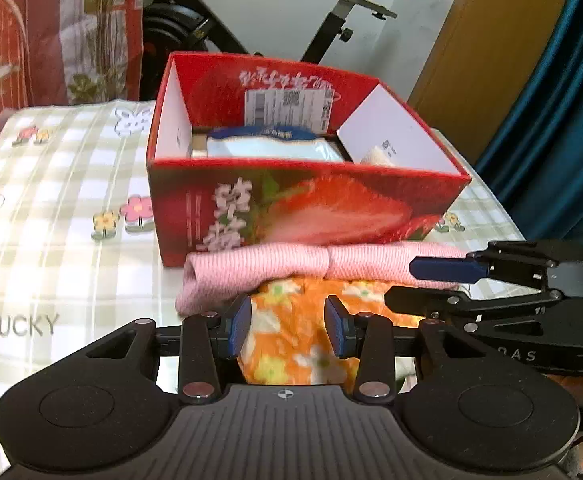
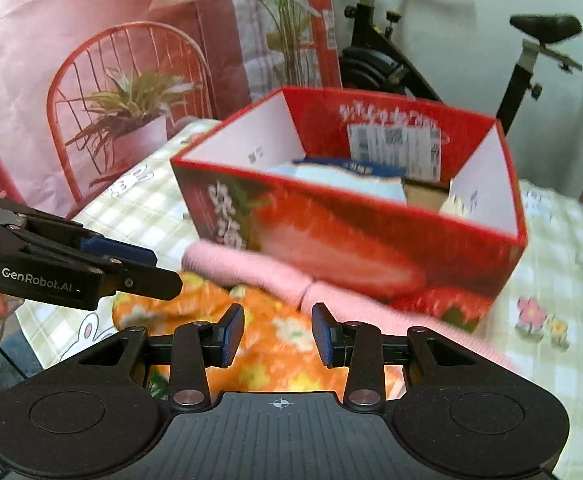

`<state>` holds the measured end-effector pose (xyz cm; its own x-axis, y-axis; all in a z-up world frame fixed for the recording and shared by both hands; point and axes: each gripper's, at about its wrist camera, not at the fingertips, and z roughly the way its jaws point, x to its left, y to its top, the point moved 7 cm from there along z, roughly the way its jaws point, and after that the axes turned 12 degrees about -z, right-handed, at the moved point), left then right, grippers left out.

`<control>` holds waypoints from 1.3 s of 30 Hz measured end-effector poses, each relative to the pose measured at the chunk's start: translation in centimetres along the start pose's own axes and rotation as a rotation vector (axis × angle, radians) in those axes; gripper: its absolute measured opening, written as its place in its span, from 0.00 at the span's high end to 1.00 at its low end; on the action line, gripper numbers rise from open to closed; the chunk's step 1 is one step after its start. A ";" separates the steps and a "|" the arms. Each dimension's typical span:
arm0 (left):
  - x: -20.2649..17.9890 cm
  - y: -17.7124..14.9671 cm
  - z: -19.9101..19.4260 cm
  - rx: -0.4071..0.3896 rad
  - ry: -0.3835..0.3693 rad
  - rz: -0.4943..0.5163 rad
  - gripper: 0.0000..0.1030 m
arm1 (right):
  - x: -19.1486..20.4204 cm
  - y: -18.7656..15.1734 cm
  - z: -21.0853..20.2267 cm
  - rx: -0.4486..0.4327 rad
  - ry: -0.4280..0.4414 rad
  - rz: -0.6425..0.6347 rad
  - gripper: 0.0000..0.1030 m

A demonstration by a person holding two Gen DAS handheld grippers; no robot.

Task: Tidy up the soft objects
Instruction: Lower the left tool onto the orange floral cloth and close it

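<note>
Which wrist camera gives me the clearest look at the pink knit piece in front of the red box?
The left wrist view: the pink knit piece shows sharp and nearly full length, lying against the red box above the orange floral cloth. The right wrist view shows it motion-blurred and angled.

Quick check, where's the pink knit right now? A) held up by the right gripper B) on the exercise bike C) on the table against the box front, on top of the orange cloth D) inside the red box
C: the pink knit lies along the red box front, overlapping the orange cloth; neither gripper holds it.
</note>
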<state>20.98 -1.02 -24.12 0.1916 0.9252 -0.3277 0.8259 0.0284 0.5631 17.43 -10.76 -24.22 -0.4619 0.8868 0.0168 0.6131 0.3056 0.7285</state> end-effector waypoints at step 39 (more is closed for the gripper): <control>2.8 -4.3 0.8 -0.037 -0.012 -0.146 0.82 | -1.9 -6.1 -2.9 -0.086 -0.036 0.262 0.48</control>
<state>18.38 1.17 -28.07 0.0775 0.9057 -0.4167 0.8250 0.1764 0.5368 12.71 -15.35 -26.67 -0.2709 0.9438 0.1893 0.6516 0.0351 0.7578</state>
